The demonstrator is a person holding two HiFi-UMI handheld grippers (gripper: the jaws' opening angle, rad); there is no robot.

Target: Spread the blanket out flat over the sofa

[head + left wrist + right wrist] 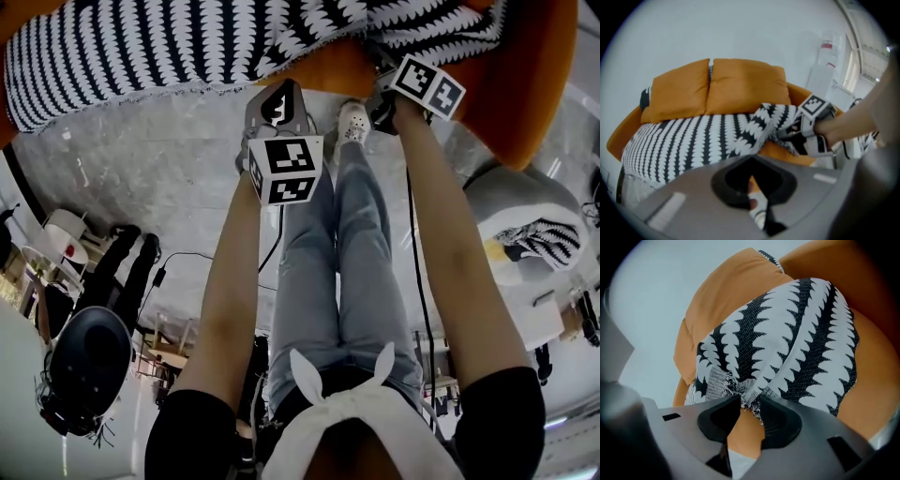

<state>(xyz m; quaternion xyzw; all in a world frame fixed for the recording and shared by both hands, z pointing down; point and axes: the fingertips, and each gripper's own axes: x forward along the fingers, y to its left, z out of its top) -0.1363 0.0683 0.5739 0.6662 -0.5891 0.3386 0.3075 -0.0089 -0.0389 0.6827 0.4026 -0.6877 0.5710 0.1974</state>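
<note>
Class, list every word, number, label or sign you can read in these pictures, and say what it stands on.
No text can be read.
Marker cubes: black-and-white square codes only, no words.
Red label on a white object by the wall: too blurred to read.

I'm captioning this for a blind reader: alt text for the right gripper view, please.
The right gripper, jaws open, sits at the bunched edge of a black-and-white zigzag woven blanket draped over an orange fabric sofa.

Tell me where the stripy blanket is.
Left gripper view: the black and white blanket covers the orange sofa seat below two cushions, bunched by the right gripper.
</note>
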